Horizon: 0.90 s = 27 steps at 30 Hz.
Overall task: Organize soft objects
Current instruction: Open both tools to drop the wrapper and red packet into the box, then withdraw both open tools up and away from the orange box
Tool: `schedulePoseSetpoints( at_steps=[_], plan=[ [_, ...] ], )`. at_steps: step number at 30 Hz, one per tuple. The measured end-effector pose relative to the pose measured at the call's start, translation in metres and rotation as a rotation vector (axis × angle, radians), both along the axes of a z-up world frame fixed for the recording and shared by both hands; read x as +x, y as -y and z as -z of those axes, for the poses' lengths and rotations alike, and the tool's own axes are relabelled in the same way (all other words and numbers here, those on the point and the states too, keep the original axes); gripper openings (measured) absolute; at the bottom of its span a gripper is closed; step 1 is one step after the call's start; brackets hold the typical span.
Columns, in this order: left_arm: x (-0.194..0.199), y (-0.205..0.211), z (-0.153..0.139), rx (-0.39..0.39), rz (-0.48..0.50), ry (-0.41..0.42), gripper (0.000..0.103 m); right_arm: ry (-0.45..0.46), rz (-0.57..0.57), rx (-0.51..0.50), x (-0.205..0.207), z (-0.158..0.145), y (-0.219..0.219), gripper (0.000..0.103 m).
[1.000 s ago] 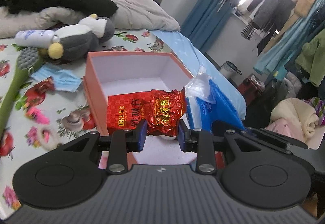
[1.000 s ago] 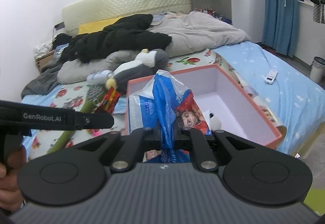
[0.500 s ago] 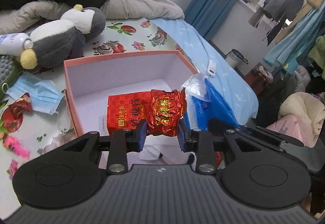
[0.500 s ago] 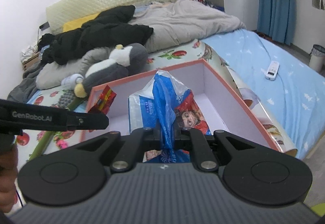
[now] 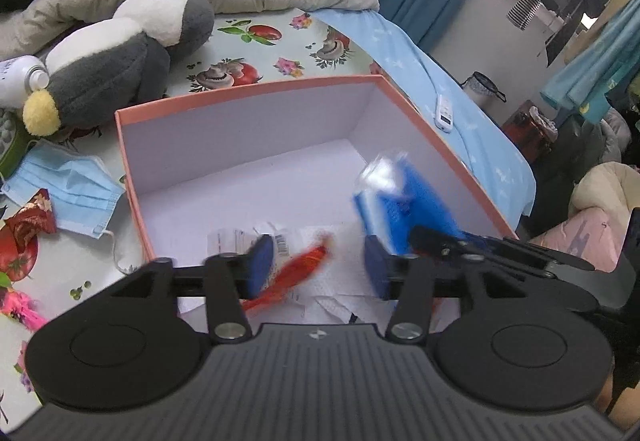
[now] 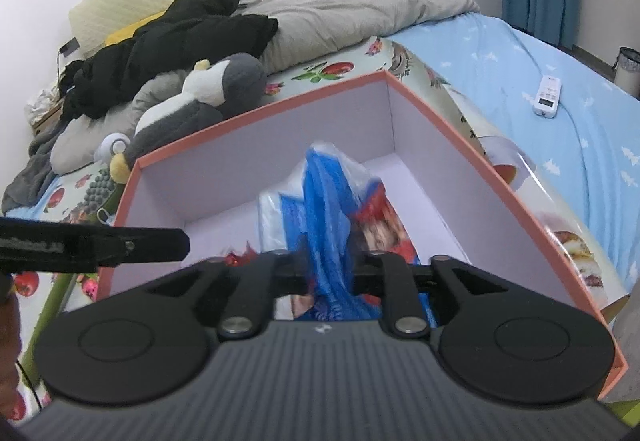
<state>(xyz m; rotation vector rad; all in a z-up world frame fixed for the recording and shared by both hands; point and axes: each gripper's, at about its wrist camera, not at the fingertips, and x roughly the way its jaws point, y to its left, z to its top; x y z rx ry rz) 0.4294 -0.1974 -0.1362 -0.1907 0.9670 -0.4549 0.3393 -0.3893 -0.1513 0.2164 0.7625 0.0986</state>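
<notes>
- Release is the fresh change: half a second ago the left gripper [image 5: 318,267] was clamped on the red foil packet [image 5: 296,273]; now its jaws stand wide apart and the packet, blurred, lies loose between and below them, gripped by nothing
- Packet sits at about 6 o'clock in the left wrist view, over the white floor of the orange box [image 5: 248,93], among a few paper slips [image 5: 236,239]
- Blue tissue bag [image 6: 336,209] has come lower into the box; the right gripper [image 6: 330,277] is still in contact with the bag's plastic, but its jaws look partly spread and blurred, so I cannot tell whether the pinch holds
- Seen from the left wrist, that bag hangs at about 3 o'clock inside the box's right wall
- Judging from this, one soft item is delivered and the second is about to be; the plush penguin [image 5: 116,57] at 10 o'clock and face mask [image 5: 64,189] at 9 o'clock lie outside the box
</notes>
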Motion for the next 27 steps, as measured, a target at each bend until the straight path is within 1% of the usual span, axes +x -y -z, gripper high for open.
schedulePoseSetpoints(
  at_steps=[1,2,3,5,8,15,27],
  plan=[
    [-0.004,-0.001,-0.003,0.000,0.003,0.009,0.058,0.001,-0.005,-0.010,-0.002,-0.001,-0.002,0.048],
    [-0.008,-0.002,-0.007,0.003,0.005,0.023,0.058,0.009,-0.005,-0.023,-0.005,-0.004,-0.003,0.057],
    [-0.013,-0.003,-0.012,0.007,0.003,0.033,0.058,0.018,-0.002,-0.028,-0.008,-0.007,-0.004,0.059],
    [-0.025,-0.006,-0.022,0.003,0.003,0.047,0.058,0.029,-0.003,-0.018,-0.015,-0.013,-0.004,0.059],
    [-0.044,-0.013,-0.038,-0.013,0.002,0.069,0.058,0.049,-0.001,-0.031,-0.028,-0.026,-0.008,0.059],
    [-0.097,-0.034,-0.071,-0.024,-0.004,0.123,0.058,0.095,-0.002,-0.034,-0.069,-0.059,-0.021,0.059],
    [-0.190,-0.088,-0.119,-0.017,-0.078,0.221,0.058,0.158,-0.063,-0.014,-0.135,-0.094,-0.056,0.059]
  ],
)
